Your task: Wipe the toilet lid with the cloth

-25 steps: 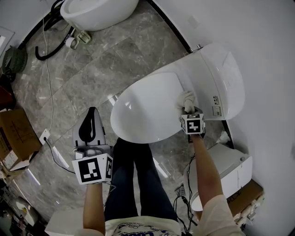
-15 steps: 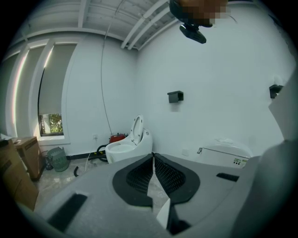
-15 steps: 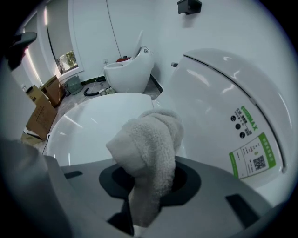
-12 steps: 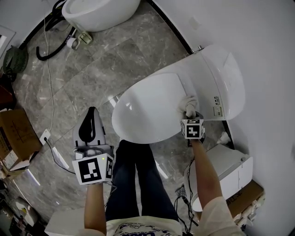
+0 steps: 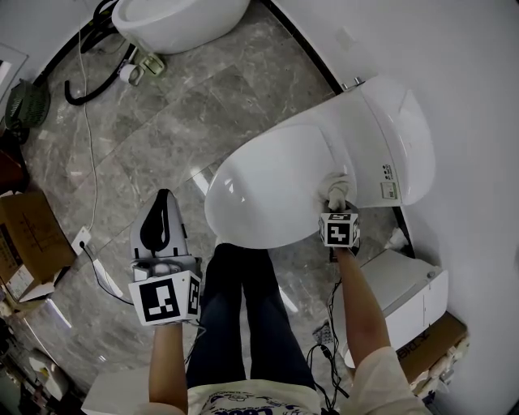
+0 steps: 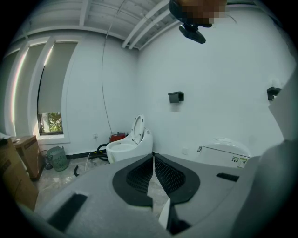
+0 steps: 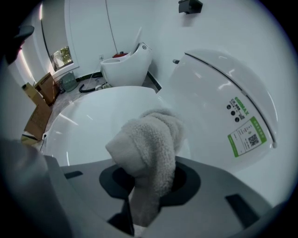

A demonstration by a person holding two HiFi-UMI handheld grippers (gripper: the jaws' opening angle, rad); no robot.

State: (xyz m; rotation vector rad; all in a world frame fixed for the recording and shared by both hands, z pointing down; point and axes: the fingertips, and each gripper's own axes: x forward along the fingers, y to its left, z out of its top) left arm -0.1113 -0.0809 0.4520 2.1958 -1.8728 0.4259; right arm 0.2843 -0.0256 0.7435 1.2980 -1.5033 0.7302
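Observation:
The white toilet lid [image 5: 268, 186] is down, and it fills the middle of the right gripper view [image 7: 93, 121]. A fluffy white cloth [image 5: 337, 190] rests on the lid's right rear part, near the tank. My right gripper [image 5: 336, 204] is shut on the cloth [image 7: 149, 139], which bulges out ahead of the jaws; the gripper [image 7: 148, 179] is just above the lid. My left gripper [image 5: 161, 220] hangs over the floor to the left of the toilet, apart from it. It [image 6: 153, 173] holds nothing, and its jaws stand together.
A second white toilet [image 5: 174, 20] stands at the far end with a black hose [image 5: 81, 85] beside it. A cardboard box [image 5: 28, 239] sits at the left. A white unit [image 5: 409, 296] and cables lie right of the toilet. The person's legs [image 5: 243, 316] stand before the bowl.
My right gripper has drawn the cloth a little nearer along the lid's right side. The left gripper has stayed put.

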